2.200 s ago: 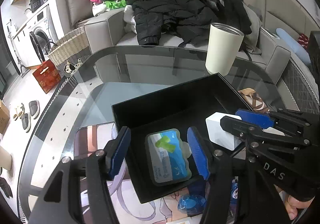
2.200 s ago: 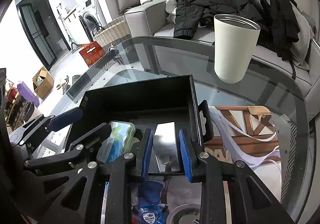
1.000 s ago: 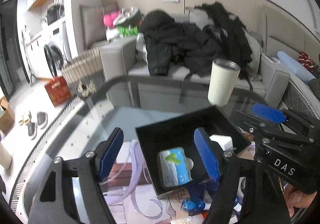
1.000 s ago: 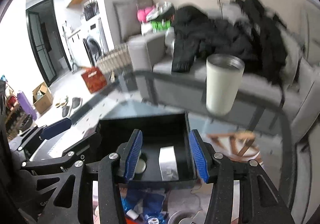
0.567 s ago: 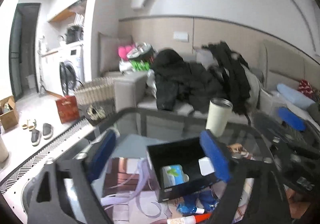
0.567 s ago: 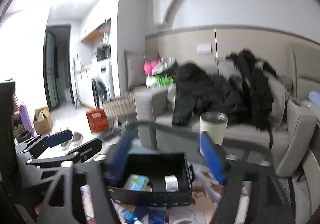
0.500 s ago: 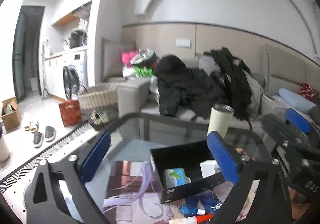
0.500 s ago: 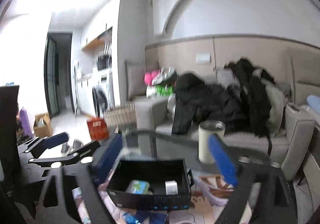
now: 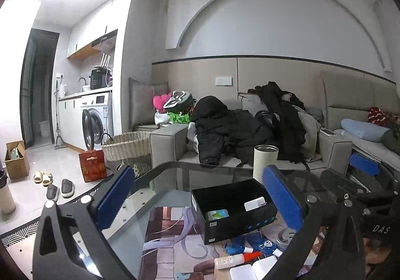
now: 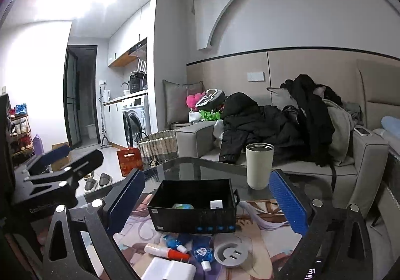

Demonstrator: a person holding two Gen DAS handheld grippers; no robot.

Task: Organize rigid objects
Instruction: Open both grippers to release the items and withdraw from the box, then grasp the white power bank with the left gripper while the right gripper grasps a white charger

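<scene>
A black open box [image 9: 235, 207] [image 10: 192, 207] stands on the glass table [image 9: 170, 175]. In it lie a green-blue packet [image 9: 217, 214] [image 10: 182, 206] and a white block [image 9: 254, 204] [image 10: 216, 204]. In front of the box lie blue sachets [image 10: 201, 253], a red-capped glue tube [image 9: 235, 258] [image 10: 165, 251], white blocks [image 10: 170, 270] and a grey round socket [image 10: 231, 255]. My left gripper [image 9: 197, 200] is wide open and empty, held back above the table. My right gripper [image 10: 205, 202] is wide open and empty too.
A tall cream tumbler [image 9: 265, 160] [image 10: 258, 166] stands on the table behind the box. A printed mat [image 9: 175, 235] covers the near table. A grey sofa [image 9: 250, 150] piled with black coats lies beyond. A wicker basket [image 9: 127, 152] and a red box [image 9: 91, 165] stand on the floor at left.
Both grippers have pulled up and back from the box and opened wide. The right gripper let go of the white block, which now lies in the box beside the packet.
</scene>
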